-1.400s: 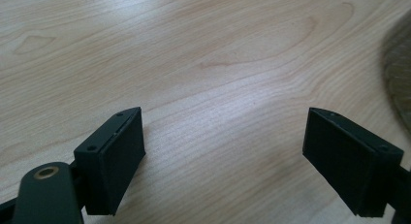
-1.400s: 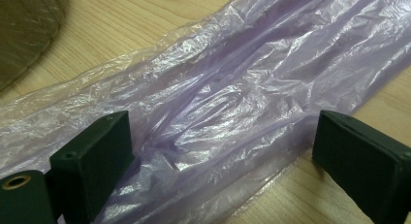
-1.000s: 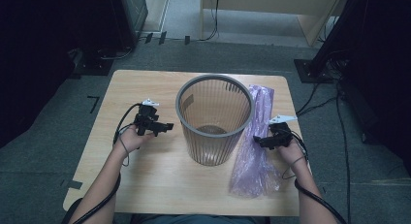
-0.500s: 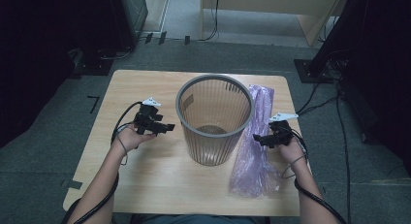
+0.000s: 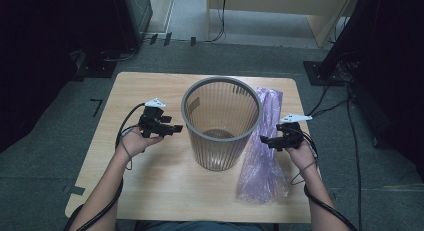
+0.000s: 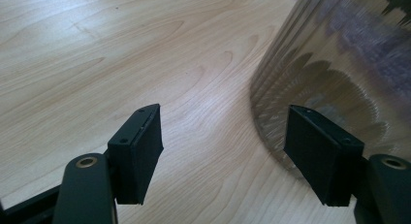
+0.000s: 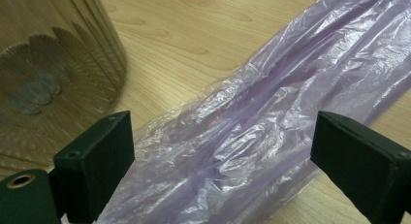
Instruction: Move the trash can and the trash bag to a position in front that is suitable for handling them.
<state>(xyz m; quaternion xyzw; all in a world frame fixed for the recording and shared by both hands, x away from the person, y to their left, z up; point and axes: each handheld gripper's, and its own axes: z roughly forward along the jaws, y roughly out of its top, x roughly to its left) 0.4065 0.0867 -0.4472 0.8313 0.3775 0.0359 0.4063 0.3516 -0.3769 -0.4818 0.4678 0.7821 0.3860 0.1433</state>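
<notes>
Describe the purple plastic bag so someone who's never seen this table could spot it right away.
On the wooden table stands a ribbed see-through bin. The purple plastic bag lies flat just right of it, a long crinkled strip running front to back, the only soft, coloured thing there.

Bin [image 5: 221, 126]: ribbed translucent plastic. Bag [image 5: 263, 161]: thin crinkled glossy purple plastic film. Table [image 5: 150, 186]: smooth pale wood grain.

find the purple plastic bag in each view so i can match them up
High view: the purple plastic bag lies flat on the table's right side, beside the bin, running front to back.
Left gripper view: a blurred purple patch at upper right, seen through the bin's wall.
Right gripper view: it crosses the picture from lower left to upper right, below the open jaws.
Shared landmark: the ribbed see-through bin.
</notes>
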